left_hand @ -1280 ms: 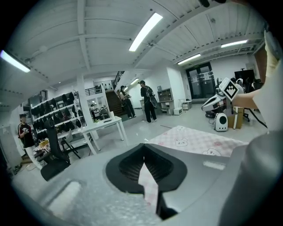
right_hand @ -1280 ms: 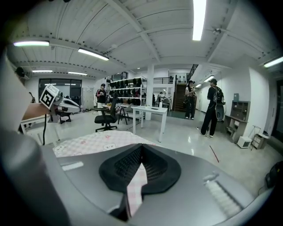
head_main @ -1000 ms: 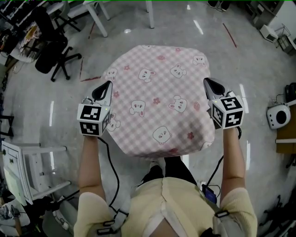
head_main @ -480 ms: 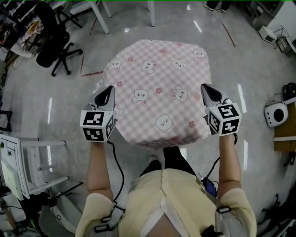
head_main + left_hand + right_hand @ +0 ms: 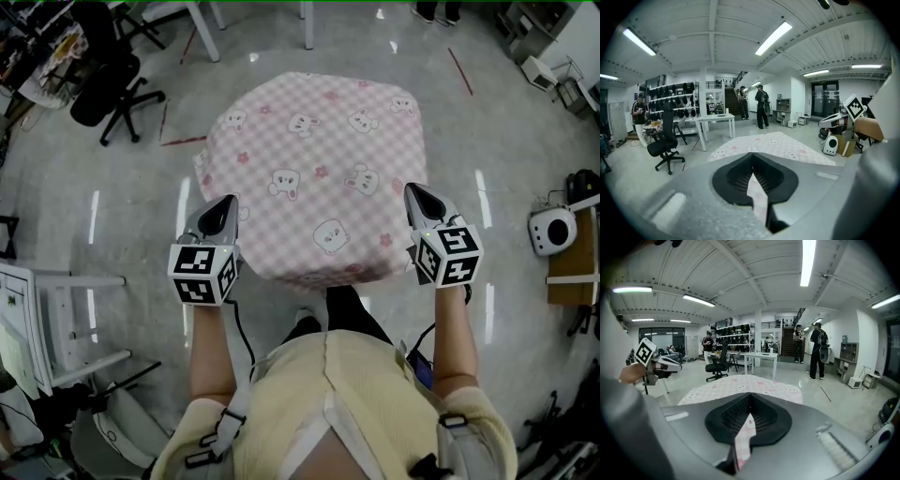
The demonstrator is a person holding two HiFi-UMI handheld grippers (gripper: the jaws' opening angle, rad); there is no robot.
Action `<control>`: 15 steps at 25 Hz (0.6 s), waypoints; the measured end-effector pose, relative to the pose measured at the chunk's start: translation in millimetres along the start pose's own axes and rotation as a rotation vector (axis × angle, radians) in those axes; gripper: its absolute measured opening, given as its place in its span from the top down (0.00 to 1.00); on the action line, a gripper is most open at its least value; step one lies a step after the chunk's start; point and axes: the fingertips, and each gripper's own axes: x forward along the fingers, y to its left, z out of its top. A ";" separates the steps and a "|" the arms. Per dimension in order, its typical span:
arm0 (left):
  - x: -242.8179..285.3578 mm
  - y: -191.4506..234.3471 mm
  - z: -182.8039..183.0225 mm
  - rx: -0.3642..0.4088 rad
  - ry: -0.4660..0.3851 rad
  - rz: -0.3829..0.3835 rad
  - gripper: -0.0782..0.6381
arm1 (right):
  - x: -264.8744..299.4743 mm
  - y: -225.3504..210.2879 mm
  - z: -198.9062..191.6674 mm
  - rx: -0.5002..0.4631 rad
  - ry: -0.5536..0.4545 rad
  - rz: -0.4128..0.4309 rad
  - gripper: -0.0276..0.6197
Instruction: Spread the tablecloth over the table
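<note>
The pink checked tablecloth (image 5: 319, 159), printed with small rabbits and flowers, lies draped over a table that it hides completely, directly in front of the person. Its far corners fall over the far edge and its near edge hangs down toward the person's legs.

The left gripper (image 5: 223, 204) sits at the cloth's near-left corner and the right gripper (image 5: 413, 193) at its near-right corner, both pointing away from the person, with the cloth spanning the gap between them.

In the left gripper view the jaws are pressed together on a narrow strip of the pink fabric, and the rest of the cloth spreads out beyond the tips, to the right. The right gripper view shows the same pinch, with the cloth stretching ahead and to the left.

A black office chair (image 5: 101, 86) stands on the grey floor (image 5: 487, 122) at the far left, well apart from the cloth.
</note>
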 end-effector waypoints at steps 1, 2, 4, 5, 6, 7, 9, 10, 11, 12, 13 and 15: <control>-2.0 -1.7 -3.4 0.002 0.004 -0.002 0.88 | -0.9 3.9 -3.2 0.004 0.006 0.001 0.95; -3.5 -3.6 -6.2 0.008 0.007 -0.002 0.88 | -1.5 7.7 -6.7 0.010 0.011 0.004 0.95; -5.2 -7.2 -10.4 0.024 0.009 0.007 0.88 | -2.2 14.9 -14.3 0.016 0.022 0.013 0.95; -5.7 -8.8 -12.2 0.032 0.010 0.015 0.88 | -2.6 18.3 -18.2 0.015 0.029 0.018 0.95; -5.9 -10.6 -14.4 0.038 0.013 0.019 0.88 | -3.4 21.6 -22.2 0.012 0.037 0.023 0.95; -5.9 -12.8 -16.8 0.037 0.017 0.018 0.88 | -4.4 24.5 -26.1 0.011 0.045 0.028 0.95; -5.0 -18.3 -21.5 0.018 0.025 0.000 0.88 | -6.5 28.9 -32.9 0.014 0.060 0.038 0.95; -4.4 -20.8 -23.4 0.003 0.028 -0.012 0.88 | -7.2 30.6 -35.5 0.018 0.064 0.041 0.95; -3.9 -23.0 -25.1 -0.012 0.030 -0.026 0.88 | -7.7 32.5 -37.5 0.020 0.065 0.042 0.95; -3.8 -24.5 -26.7 -0.024 0.031 -0.038 0.88 | -7.9 34.8 -38.7 0.021 0.064 0.044 0.95; -4.1 -25.5 -28.0 -0.033 0.033 -0.048 0.88 | -8.0 37.4 -39.6 0.021 0.063 0.045 0.95; -5.5 -26.0 -28.9 -0.037 0.029 -0.057 0.88 | -7.7 42.2 -40.1 0.024 0.059 0.048 0.95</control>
